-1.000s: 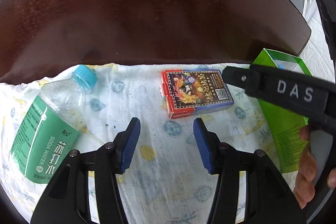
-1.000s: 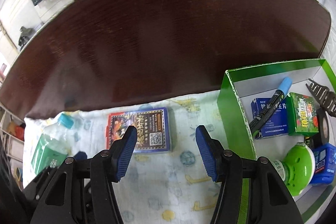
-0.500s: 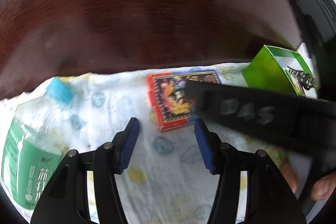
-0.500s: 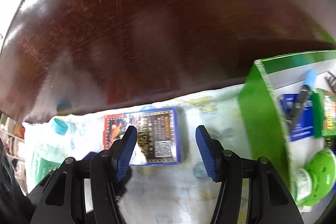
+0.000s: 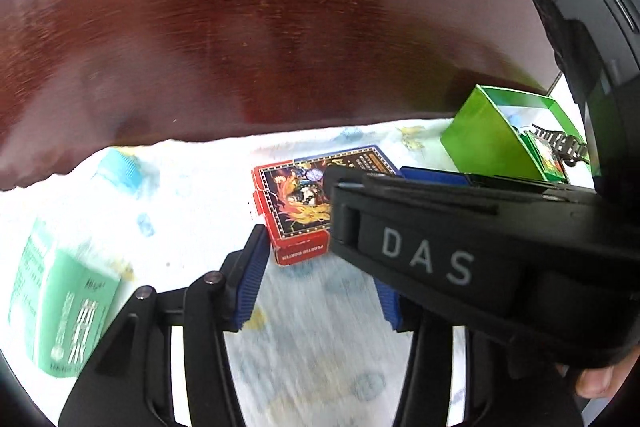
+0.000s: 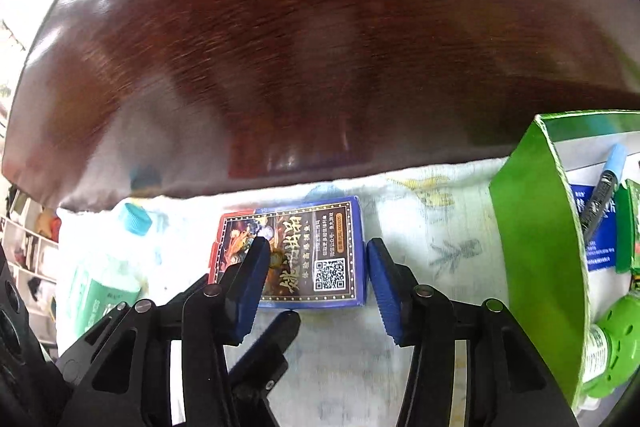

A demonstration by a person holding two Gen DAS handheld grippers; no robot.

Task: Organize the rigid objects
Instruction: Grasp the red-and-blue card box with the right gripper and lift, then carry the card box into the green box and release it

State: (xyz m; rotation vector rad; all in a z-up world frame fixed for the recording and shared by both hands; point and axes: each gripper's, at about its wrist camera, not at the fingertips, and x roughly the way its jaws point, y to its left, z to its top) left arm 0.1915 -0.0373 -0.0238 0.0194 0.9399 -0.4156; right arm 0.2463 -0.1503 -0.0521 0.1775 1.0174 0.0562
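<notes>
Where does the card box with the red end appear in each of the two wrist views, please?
Left wrist view: card box at centre, partly behind the right hand-held gripper.
Right wrist view: card box at lower centre, on the printed cloth.
Shared landmark: the green box to its right.

Green box [image 6: 536,235] wall beside card box [image 6: 296,255]
</notes>
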